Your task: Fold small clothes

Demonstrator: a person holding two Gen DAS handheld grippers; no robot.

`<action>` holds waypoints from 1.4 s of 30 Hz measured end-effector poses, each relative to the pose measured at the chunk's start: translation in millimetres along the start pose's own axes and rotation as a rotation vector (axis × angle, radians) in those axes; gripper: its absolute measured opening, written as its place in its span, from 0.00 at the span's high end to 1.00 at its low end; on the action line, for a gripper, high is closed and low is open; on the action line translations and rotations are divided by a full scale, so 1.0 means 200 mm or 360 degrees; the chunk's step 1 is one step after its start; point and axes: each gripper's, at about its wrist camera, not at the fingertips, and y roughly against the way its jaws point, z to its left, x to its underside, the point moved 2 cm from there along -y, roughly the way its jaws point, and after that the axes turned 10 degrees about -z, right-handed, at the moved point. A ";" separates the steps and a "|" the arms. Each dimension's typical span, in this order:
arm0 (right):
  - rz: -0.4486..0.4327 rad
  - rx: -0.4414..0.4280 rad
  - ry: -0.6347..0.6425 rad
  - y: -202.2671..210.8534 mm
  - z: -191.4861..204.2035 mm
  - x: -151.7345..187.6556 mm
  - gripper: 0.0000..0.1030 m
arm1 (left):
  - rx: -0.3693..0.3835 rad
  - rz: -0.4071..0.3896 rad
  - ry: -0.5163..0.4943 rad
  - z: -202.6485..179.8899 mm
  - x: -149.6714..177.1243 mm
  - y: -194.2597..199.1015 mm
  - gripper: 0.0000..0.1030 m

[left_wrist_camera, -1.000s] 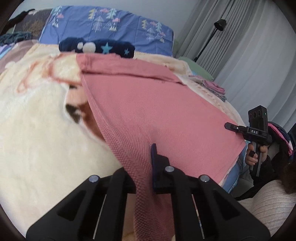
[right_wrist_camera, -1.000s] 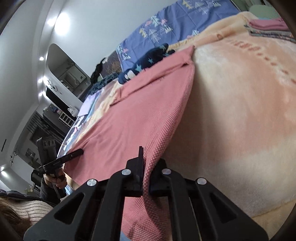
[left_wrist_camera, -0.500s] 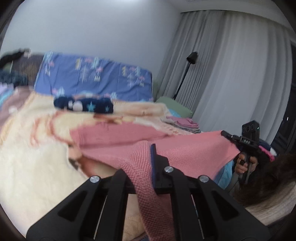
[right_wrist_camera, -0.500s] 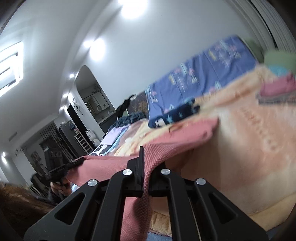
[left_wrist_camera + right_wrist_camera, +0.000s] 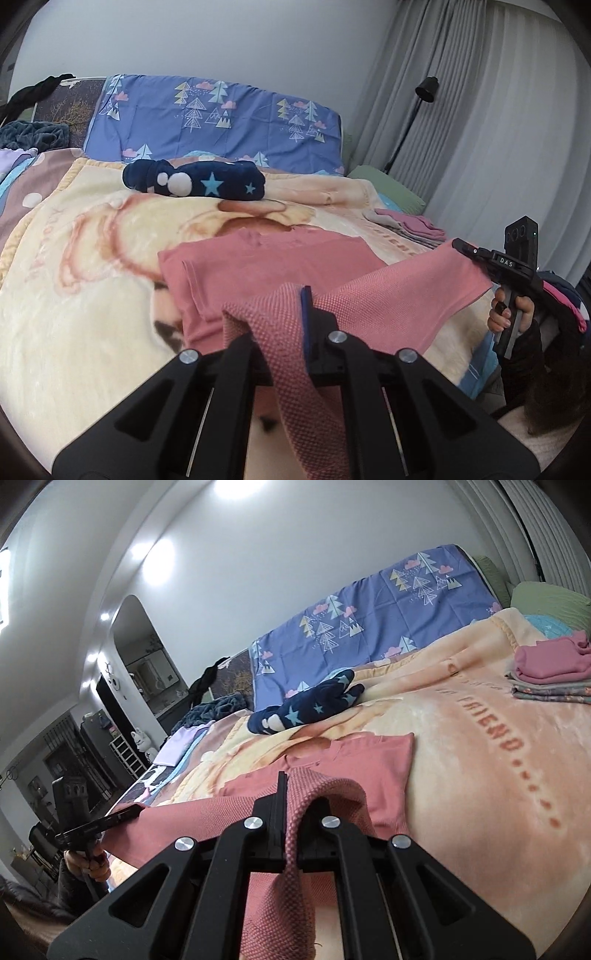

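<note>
The near hem of the pink knitted cotton garment (image 5: 295, 266) is pinched in the fully closed left gripper (image 5: 295, 314) and right gripper (image 5: 290, 805); its far part is spread on the cream plush blanket (image 5: 92, 295).

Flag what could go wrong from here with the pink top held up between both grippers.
1. The left gripper and right gripper each pinch only an edge of the pink top; a tug could slip a corner free.
2. Its far part lies creased on the blanket, so the fold may land uneven.
</note>
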 end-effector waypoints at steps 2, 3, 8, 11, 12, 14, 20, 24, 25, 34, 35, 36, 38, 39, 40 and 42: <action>0.0019 0.0026 0.0029 -0.08 -0.02 -0.02 0.97 | -0.0019 0.0008 0.0010 0.04 -0.03 -0.06 0.96; 0.0029 0.0036 0.0036 -0.10 -0.02 -0.01 0.97 | -0.0028 0.0016 0.0018 0.06 -0.05 -0.09 0.96; 0.0108 0.0089 0.0025 -0.27 -0.11 0.00 0.97 | -0.0055 0.0090 0.0075 0.18 -0.06 -0.27 0.96; 0.0168 0.0130 0.0000 -0.39 -0.18 0.02 0.97 | -0.0075 0.0138 0.0098 0.23 -0.04 -0.36 0.96; 0.0181 0.0141 -0.0003 -0.42 -0.20 0.02 0.97 | -0.0079 0.0155 0.0112 0.26 -0.04 -0.39 0.96; 0.0213 0.0174 -0.0008 -0.47 -0.24 0.04 0.97 | -0.0086 0.0193 0.0142 0.30 -0.02 -0.46 0.96; 0.0320 0.0277 -0.0005 -0.65 -0.32 0.09 0.97 | -0.0123 0.0311 0.0237 0.44 0.05 -0.64 0.93; 0.0362 0.0311 0.0008 -0.70 -0.36 0.14 0.97 | -0.0136 0.0363 0.0296 0.50 0.12 -0.68 0.92; 0.0373 0.0315 0.0002 -0.71 -0.37 0.15 0.97 | -0.0143 0.0369 0.0304 0.51 0.13 -0.69 0.92; 0.0399 0.0332 0.0004 -0.61 -0.37 0.16 0.90 | -0.0145 0.0320 0.0303 0.49 0.12 -0.56 0.72; 0.0402 0.0333 0.0011 -0.59 -0.36 0.17 0.89 | -0.0137 0.0314 0.0301 0.49 0.13 -0.53 0.72; 0.0407 0.0335 0.0020 -0.56 -0.35 0.17 0.89 | -0.0133 0.0310 0.0296 0.48 0.13 -0.49 0.72; 0.0412 0.0335 0.0014 -0.51 -0.35 0.19 0.89 | -0.0135 0.0305 0.0292 0.46 0.15 -0.43 0.71; 0.0413 0.0333 0.0003 -0.48 -0.35 0.19 0.89 | -0.0131 0.0308 0.0296 0.46 0.16 -0.39 0.71; 0.0412 0.0329 -0.0010 -0.45 -0.34 0.20 0.89 | -0.0121 0.0312 0.0297 0.45 0.17 -0.37 0.71; 0.0411 0.0320 -0.0012 -0.41 -0.33 0.21 0.89 | -0.0100 0.0323 0.0288 0.42 0.20 -0.34 0.77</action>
